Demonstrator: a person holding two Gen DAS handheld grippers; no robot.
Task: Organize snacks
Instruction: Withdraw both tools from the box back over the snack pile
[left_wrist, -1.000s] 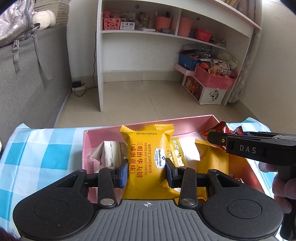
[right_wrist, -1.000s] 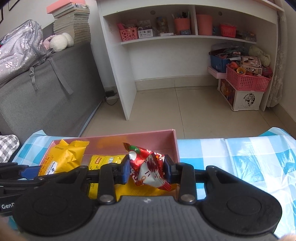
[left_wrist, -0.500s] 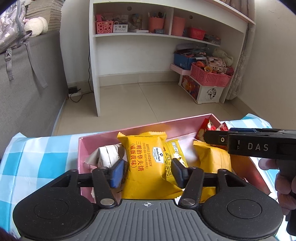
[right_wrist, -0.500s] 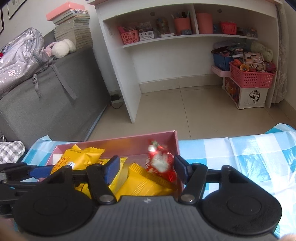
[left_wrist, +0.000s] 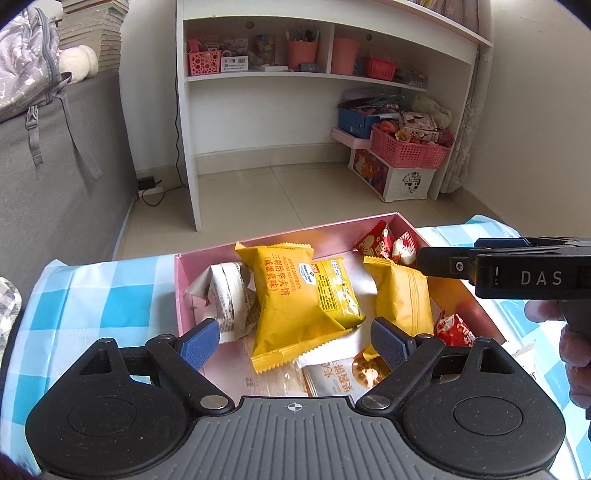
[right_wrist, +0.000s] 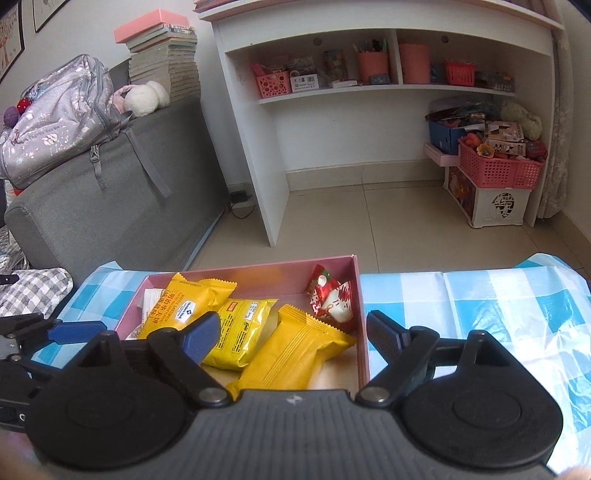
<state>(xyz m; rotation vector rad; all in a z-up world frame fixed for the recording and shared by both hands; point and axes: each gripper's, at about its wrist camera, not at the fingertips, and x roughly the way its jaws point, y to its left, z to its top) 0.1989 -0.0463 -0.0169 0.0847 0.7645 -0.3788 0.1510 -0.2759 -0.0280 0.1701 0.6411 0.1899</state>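
Yellow wafer packet (left_wrist: 291, 299) is lying inside the pink box (left_wrist: 177, 280), just ahead of and between the left tongs (left_wrist: 291, 338), which are hanging spread wide and pinching nothing, likely so it drops flat on the pile. Red candy packet (right_wrist: 330, 297) is sitting in the box's far right corner, ahead of the right tongs (right_wrist: 286, 334), also spread and gripping nothing. Other yellow packs (right_wrist: 295, 350) are crowding between them, and the blue checked cloth (right_wrist: 480, 302) is spreading out to the right of the right tongs.
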